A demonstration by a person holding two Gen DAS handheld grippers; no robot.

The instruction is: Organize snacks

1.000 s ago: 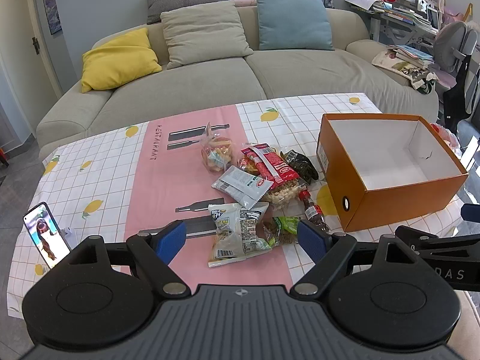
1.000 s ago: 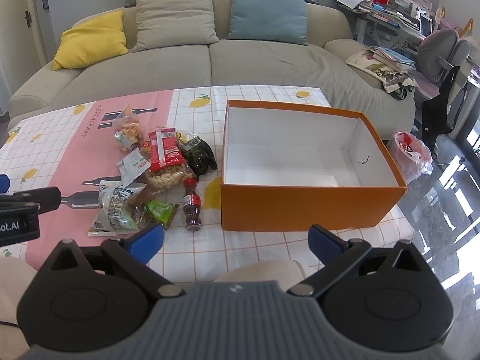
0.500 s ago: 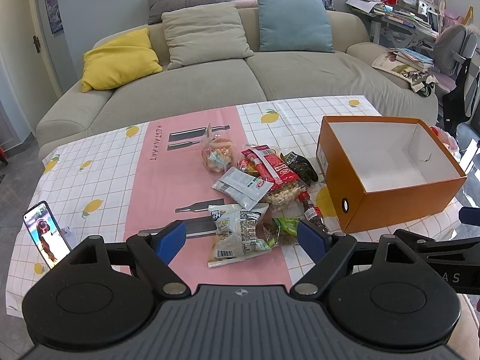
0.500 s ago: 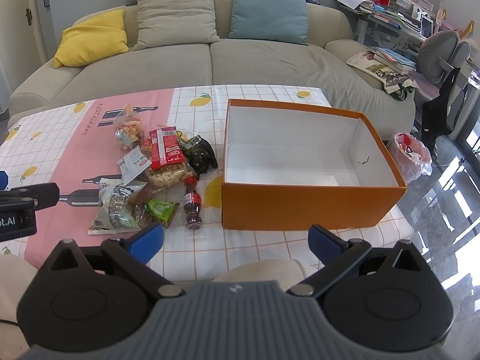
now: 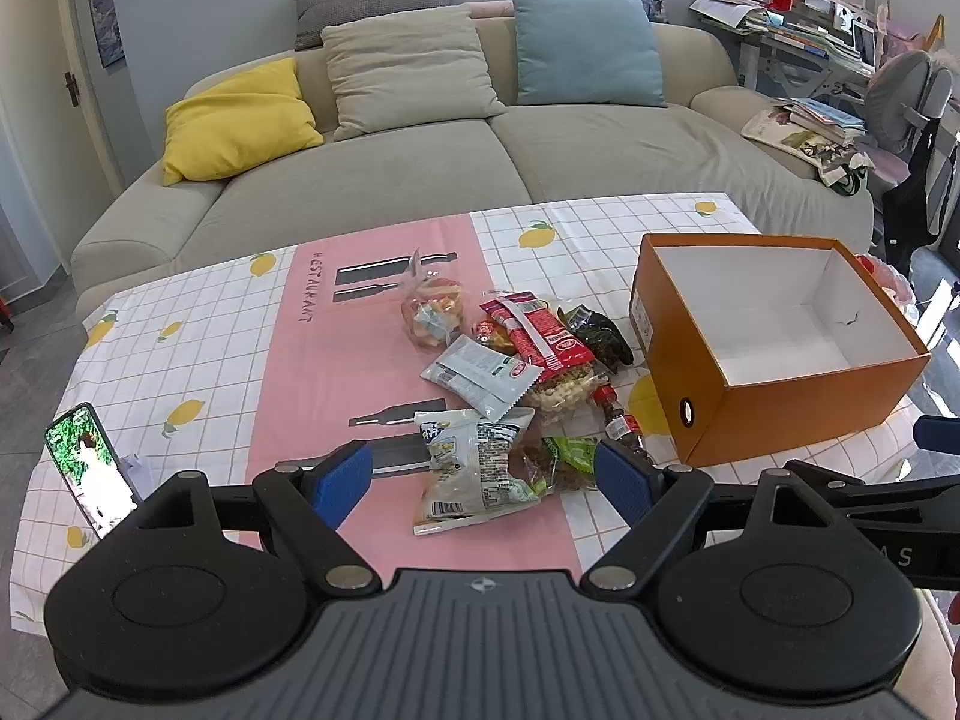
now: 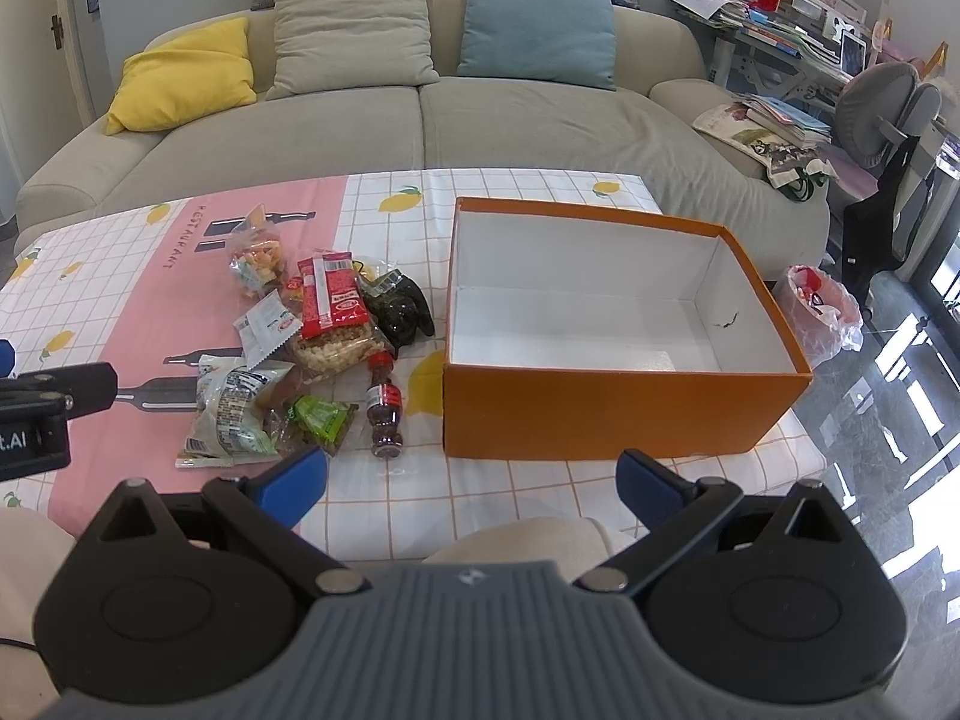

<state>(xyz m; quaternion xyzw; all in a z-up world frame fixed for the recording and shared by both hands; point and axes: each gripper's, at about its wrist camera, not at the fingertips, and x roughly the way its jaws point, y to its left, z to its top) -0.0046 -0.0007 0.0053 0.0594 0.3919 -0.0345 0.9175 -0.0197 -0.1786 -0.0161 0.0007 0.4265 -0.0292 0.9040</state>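
Note:
A pile of snacks lies on the table: a white chip bag, a green packet, a small cola bottle, a red peanut pack, a white sachet, a clear candy bag and a dark packet. An empty orange box stands to their right; it also shows in the right wrist view. My left gripper is open and empty, hovering near the chip bag. My right gripper is open and empty before the box's front wall.
A phone stands propped at the table's left front. The tablecloth covers the table. A sofa with cushions sits behind. A plastic bag lies on the floor to the right, near a chair and a cluttered desk.
Both views have shifted only slightly; the table contents sit a touch lower in the left wrist view. Nothing was taken hold of or moved.

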